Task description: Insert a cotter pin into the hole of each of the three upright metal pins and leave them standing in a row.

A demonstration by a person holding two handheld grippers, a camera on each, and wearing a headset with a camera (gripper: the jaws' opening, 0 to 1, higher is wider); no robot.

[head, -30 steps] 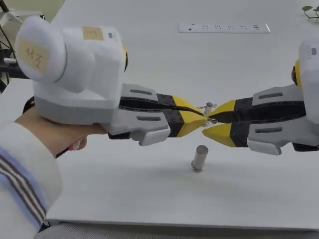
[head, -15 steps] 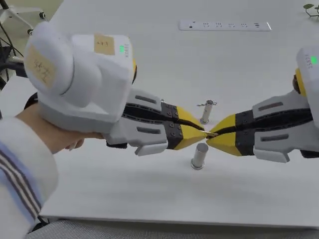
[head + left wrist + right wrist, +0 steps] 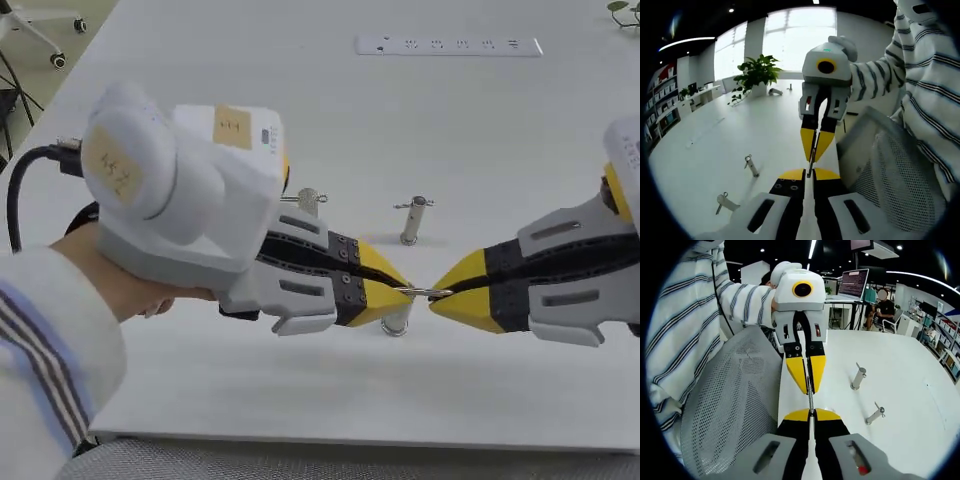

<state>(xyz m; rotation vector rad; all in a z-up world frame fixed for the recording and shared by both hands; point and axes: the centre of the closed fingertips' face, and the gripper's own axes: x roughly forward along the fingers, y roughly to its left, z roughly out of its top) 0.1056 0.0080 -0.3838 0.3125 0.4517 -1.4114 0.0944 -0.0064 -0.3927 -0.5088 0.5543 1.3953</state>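
Note:
A thin cotter pin [image 3: 420, 292] spans the small gap between my two grippers. The left gripper [image 3: 400, 290] is shut on one end and the right gripper [image 3: 437, 296] is shut on the other. Along the left gripper's jaws the cotter pin [image 3: 811, 161] runs to the right gripper [image 3: 816, 142]; the right gripper view shows the same cotter pin [image 3: 810, 399] reaching the left gripper [image 3: 808, 382]. Just below the tips stands a bare metal pin [image 3: 396, 324], mostly hidden. Two metal pins with cotter pins through them stand behind [image 3: 410, 222] [image 3: 306, 200].
A white power strip [image 3: 450, 45] lies at the far side of the white table [image 3: 300, 380]. A black cable [image 3: 30, 175] trails at the left. A mesh chair back [image 3: 735, 405] sits at the table's near edge. A potted plant [image 3: 757, 75] stands far off.
The right gripper's jaws, open a second ago, have shut on the cotter pin. Both grippers have come down toward the bare metal pin, and their tips have drawn slightly apart.

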